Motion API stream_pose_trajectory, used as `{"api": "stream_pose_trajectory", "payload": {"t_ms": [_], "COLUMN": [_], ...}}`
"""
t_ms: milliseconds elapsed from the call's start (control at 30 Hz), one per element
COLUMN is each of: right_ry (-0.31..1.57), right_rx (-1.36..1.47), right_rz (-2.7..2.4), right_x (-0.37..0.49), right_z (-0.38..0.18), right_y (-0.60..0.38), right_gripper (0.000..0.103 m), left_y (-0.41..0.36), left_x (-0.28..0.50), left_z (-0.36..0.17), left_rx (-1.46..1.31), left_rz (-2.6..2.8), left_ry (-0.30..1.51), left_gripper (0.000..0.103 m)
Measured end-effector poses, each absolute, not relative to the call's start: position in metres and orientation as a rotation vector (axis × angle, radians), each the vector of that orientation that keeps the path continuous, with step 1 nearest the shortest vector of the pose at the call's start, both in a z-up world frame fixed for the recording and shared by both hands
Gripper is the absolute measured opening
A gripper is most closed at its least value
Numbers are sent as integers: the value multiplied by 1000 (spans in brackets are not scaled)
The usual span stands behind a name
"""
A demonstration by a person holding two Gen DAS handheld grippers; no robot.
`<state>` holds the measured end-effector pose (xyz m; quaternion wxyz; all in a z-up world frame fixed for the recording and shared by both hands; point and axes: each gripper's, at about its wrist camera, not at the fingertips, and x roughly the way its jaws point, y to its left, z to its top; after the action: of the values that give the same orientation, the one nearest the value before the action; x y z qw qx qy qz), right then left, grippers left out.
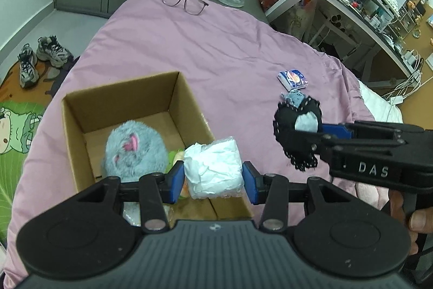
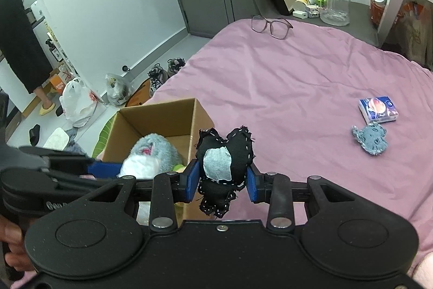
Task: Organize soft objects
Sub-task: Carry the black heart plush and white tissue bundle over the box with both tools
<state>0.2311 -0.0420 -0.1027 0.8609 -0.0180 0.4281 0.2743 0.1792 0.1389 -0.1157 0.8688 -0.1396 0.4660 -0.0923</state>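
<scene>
Bed (image 1: pixel 216 50) under wrinkled pink-mauve cover carries everything. Open cardboard box (image 1: pixel 119 96) sits on cover near its left edge. Dark-framed glasses (image 1: pixel 184 2) lie at far end, lenses toward wall. Small blue-and-white tissue pack (image 1: pixel 292 79) rests on right part of cover; grey-blue fabric toy (image 2: pixel 370 140) just beside it on nearer side, possibly touching, hard to tell. Wide middle stretch of cover between box and tissue pack bare, creased.
</scene>
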Motion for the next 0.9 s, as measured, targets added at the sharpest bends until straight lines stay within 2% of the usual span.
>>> {"api": "stream_pose_trajectory", "payload": {"t_ms": [167, 400, 900], "right_ry": [894, 895, 913], "right_rx": [-38, -55, -82], "right_rz": [584, 611, 669], "right_x": [234, 238, 254], "right_z": [-102, -102, -112], "right_y": [-30, -11, 23], "right_gripper": [36, 36, 36], "left_y": [141, 154, 193], "left_x": [176, 177, 188], "left_z": [-130, -137, -133], "left_rx": [-304, -352, -407], "left_rz": [-197, -187, -27], "left_ry": [1013, 1037, 977], "left_gripper": [45, 57, 57]}}
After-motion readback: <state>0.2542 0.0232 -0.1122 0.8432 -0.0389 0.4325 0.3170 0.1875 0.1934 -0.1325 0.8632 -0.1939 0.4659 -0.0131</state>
